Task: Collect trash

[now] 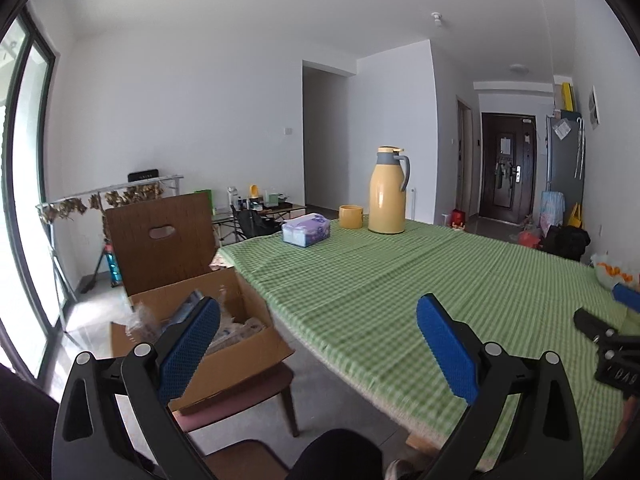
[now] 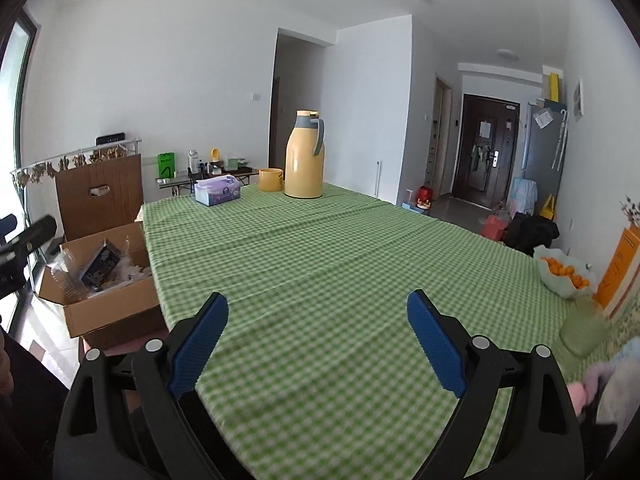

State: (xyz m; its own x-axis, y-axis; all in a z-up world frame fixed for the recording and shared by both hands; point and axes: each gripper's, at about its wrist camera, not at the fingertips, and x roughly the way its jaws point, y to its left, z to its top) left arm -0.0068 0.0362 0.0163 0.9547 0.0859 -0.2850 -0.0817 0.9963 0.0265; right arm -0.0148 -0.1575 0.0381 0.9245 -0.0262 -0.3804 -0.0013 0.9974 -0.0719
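An open cardboard box point(image 1: 240, 354) holding plastic wrappers and packets stands on a chair left of the table; it also shows in the right wrist view point(image 2: 108, 314) with a dark packet point(image 2: 100, 266) inside. My left gripper point(image 1: 318, 322) is open and empty, its left finger over the box and its right finger over the table's left edge. My right gripper point(image 2: 318, 320) is open and empty above the green checked tablecloth point(image 2: 320, 248). The right gripper's blue tip shows in the left wrist view point(image 1: 626, 298).
A yellow thermos point(image 2: 305, 156), a yellow cup point(image 2: 270, 179) and a tissue pack point(image 2: 218, 190) stand at the table's far end. A bowl of oranges point(image 2: 566, 276), an orange box point(image 2: 618, 272) and a green cup point(image 2: 582, 326) sit at the right.
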